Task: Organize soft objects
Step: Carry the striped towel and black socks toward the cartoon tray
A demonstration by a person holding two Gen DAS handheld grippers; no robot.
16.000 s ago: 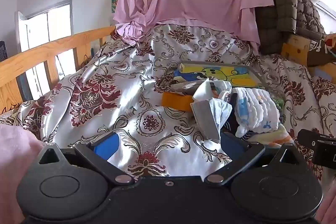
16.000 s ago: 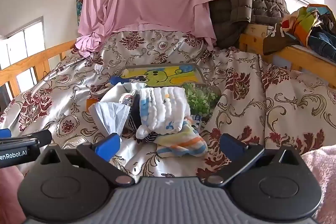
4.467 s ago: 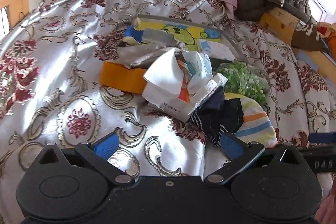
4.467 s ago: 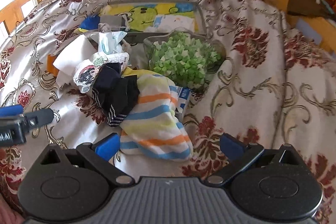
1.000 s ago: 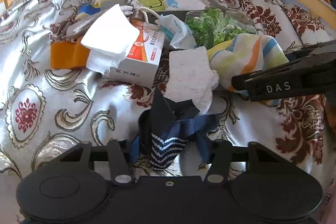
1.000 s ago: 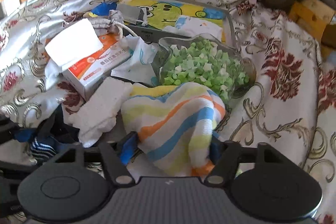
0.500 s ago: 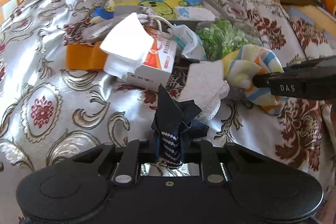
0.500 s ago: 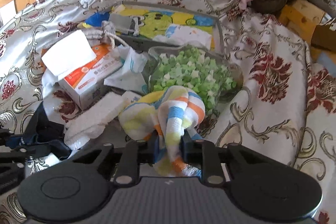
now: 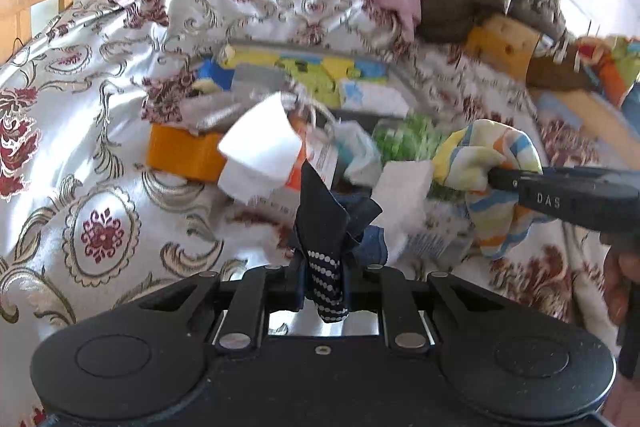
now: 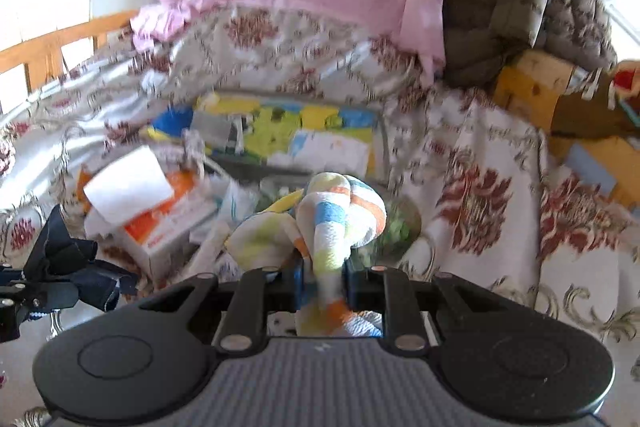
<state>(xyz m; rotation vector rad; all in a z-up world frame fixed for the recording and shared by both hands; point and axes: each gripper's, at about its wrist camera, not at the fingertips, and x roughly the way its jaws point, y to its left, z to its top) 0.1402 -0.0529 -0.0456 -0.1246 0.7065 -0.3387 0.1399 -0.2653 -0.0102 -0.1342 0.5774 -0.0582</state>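
Note:
My left gripper [image 9: 324,287] is shut on a dark navy sock [image 9: 332,223] with a band of white dots, bunched up between the pads and raised off the bedspread. My right gripper [image 10: 324,287] is shut on a striped towel [image 10: 340,215] in yellow, blue, orange and white, also lifted. In the left wrist view the striped towel [image 9: 484,167] hangs from the right gripper's black fingers [image 9: 560,197] at the right. In the right wrist view the navy sock [image 10: 68,259] shows at the far left.
On the patterned bedspread [image 9: 100,147] lie an orange-and-white carton [image 10: 160,223] with a white tissue [image 9: 260,147], a white cloth [image 9: 404,195], an orange block [image 9: 180,151], a green-filled bowl [image 9: 404,139] and a cartoon-print tray [image 10: 288,131]. Pink sheet and brown quilt behind. Wooden rail at left.
Both grippers have closed on their cloths and risen: the left lifted the navy sock, the right lifted the striped towel off the pile. The views now tilt further up the bed.

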